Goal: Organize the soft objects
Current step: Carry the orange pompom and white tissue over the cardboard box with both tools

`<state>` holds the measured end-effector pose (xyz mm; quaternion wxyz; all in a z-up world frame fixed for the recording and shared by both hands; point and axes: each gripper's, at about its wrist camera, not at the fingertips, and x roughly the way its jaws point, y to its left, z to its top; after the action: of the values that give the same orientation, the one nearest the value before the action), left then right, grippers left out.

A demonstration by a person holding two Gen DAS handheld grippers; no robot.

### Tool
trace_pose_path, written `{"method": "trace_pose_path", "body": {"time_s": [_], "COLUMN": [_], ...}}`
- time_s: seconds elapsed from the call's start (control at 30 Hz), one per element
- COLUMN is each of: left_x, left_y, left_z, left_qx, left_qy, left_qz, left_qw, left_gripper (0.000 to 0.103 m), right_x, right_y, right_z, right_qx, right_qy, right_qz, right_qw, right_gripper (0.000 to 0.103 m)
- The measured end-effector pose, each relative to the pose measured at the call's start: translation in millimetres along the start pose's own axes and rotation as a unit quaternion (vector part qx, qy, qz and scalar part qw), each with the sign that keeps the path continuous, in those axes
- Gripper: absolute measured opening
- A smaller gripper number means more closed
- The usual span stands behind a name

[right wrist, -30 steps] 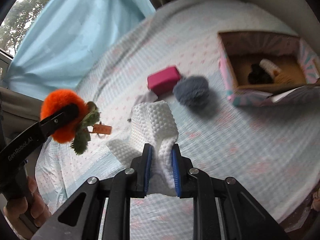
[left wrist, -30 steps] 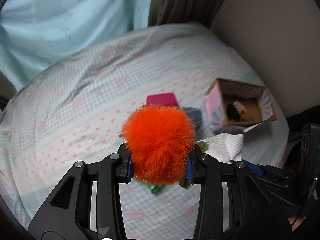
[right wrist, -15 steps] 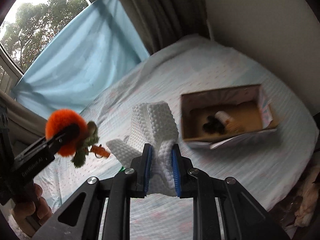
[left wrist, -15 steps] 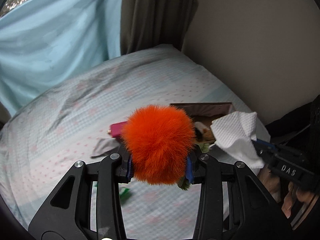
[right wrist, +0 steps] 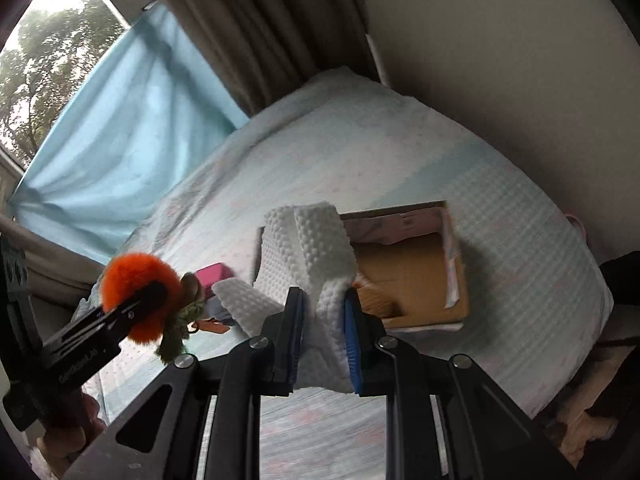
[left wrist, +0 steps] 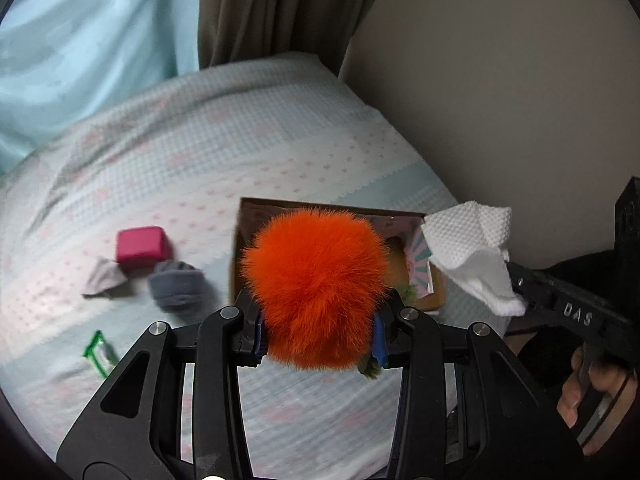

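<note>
Left wrist view is showing the left tool (left wrist: 318, 332) gripping a fluffy orange pompom (left wrist: 316, 288) at frame centre, with the open cardboard box (left wrist: 416, 224) lying directly behind it on the bed (left wrist: 200, 160). Right tool (right wrist: 324, 344) is clamping a white embossed paper towel (right wrist: 308, 248); the box is sitting just right of it.

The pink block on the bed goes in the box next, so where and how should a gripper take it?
Grip the pink block across its two short side faces, coming from above. It lies flat with its top exposed; a grey cloth and the grey pom-pom crowd its near side, so a low approach looks blocked.
</note>
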<state>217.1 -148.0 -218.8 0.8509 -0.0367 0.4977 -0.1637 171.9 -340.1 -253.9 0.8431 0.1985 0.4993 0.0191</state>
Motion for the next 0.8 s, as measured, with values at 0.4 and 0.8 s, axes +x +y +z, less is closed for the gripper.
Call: {"method": "trace_pose_path", "body": {"time_s": [0.4, 0.8], "left_x": [138, 227], "left_y": [11, 6], "left_z": [16, 15], "left_qx": [-0.058, -0.011], "left_qy": [0.094, 0.179], "left_qz": [0.034, 0.06], "left_qw": [0.9933, 0.982], "left_gripper": [0.035, 0.035], "right_x": [120, 186], "right_y": [-64, -87], "right_z": [39, 48], "right_qx": [-0.002, 0.051], "right_qy": [0.106, 0.162], "right_qz": [-0.001, 0.006], "right_qw": [0.994, 0.985], "right_gripper": [0.018, 0.018]}}
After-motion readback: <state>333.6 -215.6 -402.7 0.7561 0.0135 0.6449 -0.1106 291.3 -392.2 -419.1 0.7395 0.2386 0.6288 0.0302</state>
